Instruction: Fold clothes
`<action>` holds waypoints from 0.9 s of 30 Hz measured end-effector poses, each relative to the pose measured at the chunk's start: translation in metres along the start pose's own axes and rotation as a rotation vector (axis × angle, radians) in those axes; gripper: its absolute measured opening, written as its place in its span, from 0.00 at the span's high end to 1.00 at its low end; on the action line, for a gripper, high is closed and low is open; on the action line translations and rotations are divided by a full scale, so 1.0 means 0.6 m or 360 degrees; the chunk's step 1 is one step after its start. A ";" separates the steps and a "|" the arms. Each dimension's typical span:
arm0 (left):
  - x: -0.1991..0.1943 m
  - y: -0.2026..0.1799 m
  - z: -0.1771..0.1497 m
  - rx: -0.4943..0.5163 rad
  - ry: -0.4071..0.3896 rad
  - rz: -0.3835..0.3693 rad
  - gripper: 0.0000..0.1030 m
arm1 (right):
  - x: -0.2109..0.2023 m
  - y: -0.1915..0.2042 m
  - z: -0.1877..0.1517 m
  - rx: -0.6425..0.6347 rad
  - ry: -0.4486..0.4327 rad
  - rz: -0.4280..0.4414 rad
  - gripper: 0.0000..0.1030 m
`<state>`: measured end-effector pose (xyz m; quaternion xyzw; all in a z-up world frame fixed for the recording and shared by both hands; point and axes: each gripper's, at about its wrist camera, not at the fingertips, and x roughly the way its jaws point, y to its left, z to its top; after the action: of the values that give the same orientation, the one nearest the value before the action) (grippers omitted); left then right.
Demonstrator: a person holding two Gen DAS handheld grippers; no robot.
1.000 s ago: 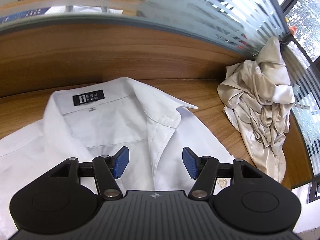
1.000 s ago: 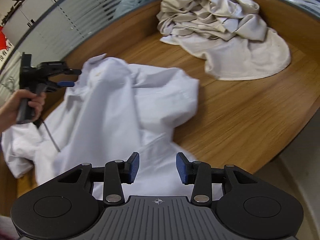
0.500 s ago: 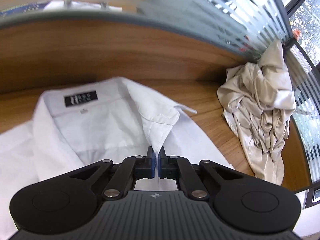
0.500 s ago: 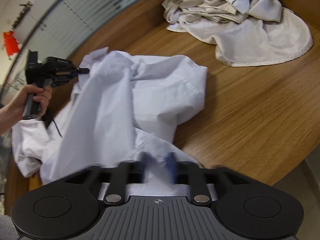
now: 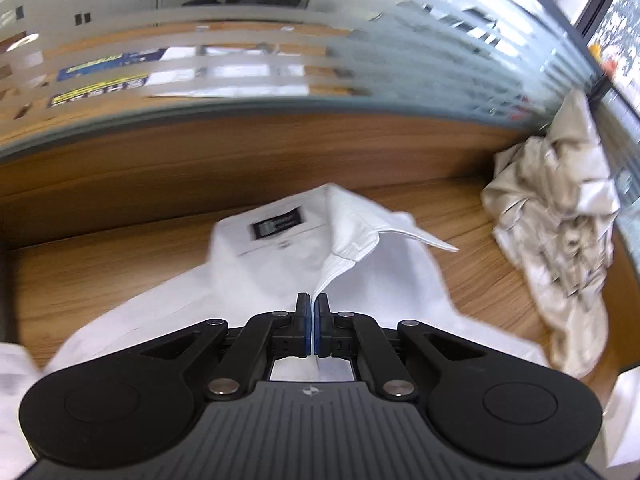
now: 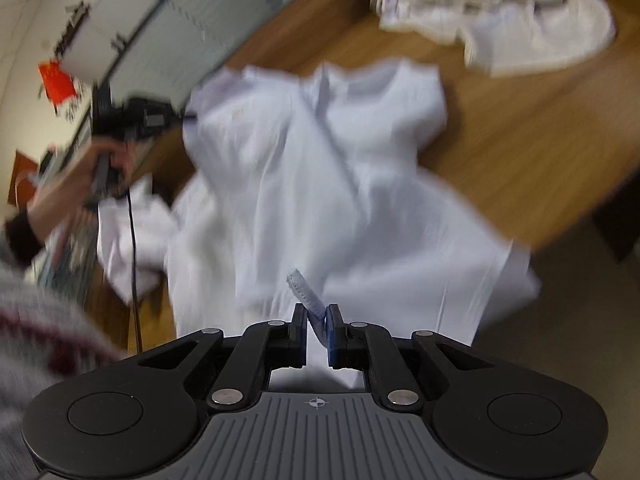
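A white collared shirt (image 5: 380, 280) lies on the wooden table (image 5: 120, 220), its black neck label (image 5: 276, 226) facing up. My left gripper (image 5: 312, 304) is shut on the shirt's front edge just below the collar and holds it lifted. In the right wrist view the shirt (image 6: 320, 180) stretches, blurred, from the left gripper (image 6: 132, 116) held by a hand (image 6: 72, 184) down to my right gripper (image 6: 317, 312). The right gripper's jaws are closing, with a strip of the shirt's hem pinched between them.
A crumpled beige garment pile (image 5: 560, 240) sits at the right end of the table, seen far right in the right wrist view (image 6: 500, 12). A frosted glass partition (image 5: 360, 60) runs behind the table. The table's curved front edge (image 6: 568, 228) drops to the floor.
Both grippers went from open to shut on the shirt. The left one has risen with the front edge, and the right one has swung sideways with the hem, pulling the shirt taut.
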<state>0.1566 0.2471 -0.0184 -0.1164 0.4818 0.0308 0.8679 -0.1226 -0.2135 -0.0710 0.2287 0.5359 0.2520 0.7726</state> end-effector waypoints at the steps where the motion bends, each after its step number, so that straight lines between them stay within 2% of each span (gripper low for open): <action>1: 0.005 0.005 -0.006 0.0006 0.0015 0.0033 0.99 | 0.011 0.002 -0.013 -0.0008 0.0053 -0.0008 0.89; 3: 0.021 0.008 -0.019 0.0065 0.0051 0.0128 0.96 | 0.036 0.003 -0.035 -0.0026 0.0141 -0.0044 0.88; 5: 0.030 0.008 -0.031 0.0107 0.0061 0.0173 0.92 | 0.051 0.003 -0.043 -0.0038 0.0215 -0.0073 0.84; 7: 0.034 0.006 -0.041 0.0138 0.0058 0.0189 0.86 | 0.047 0.004 -0.036 -0.0050 0.0196 -0.0137 0.77; 8: 0.028 0.008 -0.044 0.0134 0.0036 0.0143 0.81 | 0.039 0.003 -0.027 -0.0050 0.0161 -0.0161 0.70; 10: 0.014 0.014 -0.049 0.0119 -0.0015 0.0035 0.71 | 0.020 -0.001 -0.007 -0.0046 0.0079 -0.0215 0.63; 12: -0.001 0.014 -0.051 0.0105 -0.0072 -0.0044 0.61 | 0.009 -0.009 0.022 -0.0031 -0.0011 -0.0278 0.61; 17: -0.029 0.007 -0.071 0.0080 -0.0106 -0.0140 0.46 | 0.010 -0.029 0.100 0.0003 -0.0207 -0.0422 0.58; 22: -0.051 -0.003 -0.121 0.0040 -0.0083 -0.0115 0.40 | 0.061 -0.053 0.166 -0.0024 -0.0276 -0.0445 0.58; 25: -0.062 -0.003 -0.153 -0.0047 -0.0044 -0.0103 0.40 | 0.107 -0.072 0.192 -0.0059 -0.0234 -0.0406 0.56; 27: -0.073 -0.006 -0.178 -0.0116 -0.0022 -0.0088 0.40 | 0.138 -0.083 0.205 -0.0099 -0.0171 -0.0382 0.49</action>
<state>0.0451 0.2211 -0.0353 -0.1611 0.4709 0.0252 0.8670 0.0251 -0.2096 -0.1220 0.1520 0.5092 0.1617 0.8315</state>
